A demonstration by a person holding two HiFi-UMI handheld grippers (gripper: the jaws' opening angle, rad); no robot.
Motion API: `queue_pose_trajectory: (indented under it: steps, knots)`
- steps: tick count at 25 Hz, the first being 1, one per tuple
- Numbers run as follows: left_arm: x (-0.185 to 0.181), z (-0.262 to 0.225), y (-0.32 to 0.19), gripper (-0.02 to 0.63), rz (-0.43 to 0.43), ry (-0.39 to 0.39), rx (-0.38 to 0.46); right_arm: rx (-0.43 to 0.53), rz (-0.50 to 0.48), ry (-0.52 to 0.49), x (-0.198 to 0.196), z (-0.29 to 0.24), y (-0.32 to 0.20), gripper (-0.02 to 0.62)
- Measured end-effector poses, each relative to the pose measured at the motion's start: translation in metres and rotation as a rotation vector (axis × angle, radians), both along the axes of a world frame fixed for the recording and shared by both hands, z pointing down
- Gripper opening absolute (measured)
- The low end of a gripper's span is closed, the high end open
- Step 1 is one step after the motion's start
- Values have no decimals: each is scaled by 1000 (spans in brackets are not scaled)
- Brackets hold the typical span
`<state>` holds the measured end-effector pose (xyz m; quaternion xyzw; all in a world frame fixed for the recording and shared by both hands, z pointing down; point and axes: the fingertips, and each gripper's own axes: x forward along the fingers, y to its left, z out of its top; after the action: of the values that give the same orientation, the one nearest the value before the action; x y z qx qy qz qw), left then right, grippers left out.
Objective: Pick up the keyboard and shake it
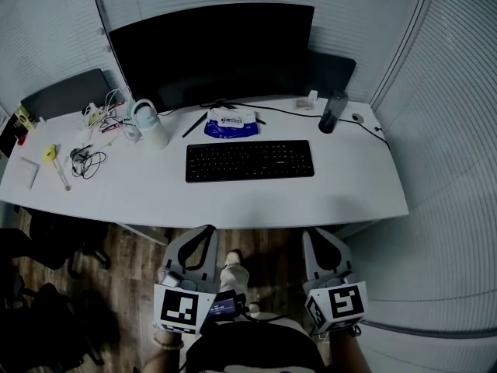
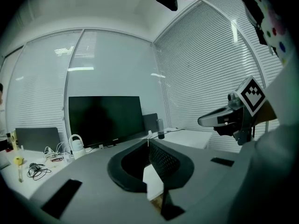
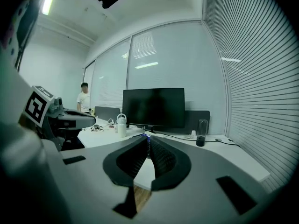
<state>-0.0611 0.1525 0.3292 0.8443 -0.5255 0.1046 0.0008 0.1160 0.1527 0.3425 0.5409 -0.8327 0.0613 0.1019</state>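
A black keyboard (image 1: 250, 160) lies flat in the middle of the white desk (image 1: 256, 202), just in front of the monitor. Both grippers hang below the desk's near edge, well short of the keyboard and touching nothing. My left gripper (image 1: 206, 230) is shut and empty; its own view shows the tips (image 2: 148, 141) pressed together. To its right, my right gripper (image 1: 310, 234) is likewise shut with nothing in it, its jaws (image 3: 148, 138) meeting at the tips. In both gripper views the jaws hide the keyboard.
A large dark monitor (image 1: 213, 53) stands at the back. A white jug (image 1: 149, 124), a blue-white pouch (image 1: 231, 123) and a dark tumbler (image 1: 332, 113) sit behind the keyboard. Cables (image 1: 89, 162) clutter the left end. A person (image 3: 84, 97) stands far off.
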Motion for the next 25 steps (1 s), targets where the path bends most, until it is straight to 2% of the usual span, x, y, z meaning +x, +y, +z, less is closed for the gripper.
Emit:
queue_pose_trajectory:
  steps: [5, 17, 25]
  knots:
    - [-7, 4, -45, 20, 16, -15, -13, -5, -3, 16, -9, 0, -45, 43]
    - [-31, 2, -149, 20, 41, 33, -42, -16, 32, 49, -30, -8, -141, 43]
    - [-56, 13, -198, 20, 39, 53, -83, -28, 28, 65, -53, -8, -190, 43]
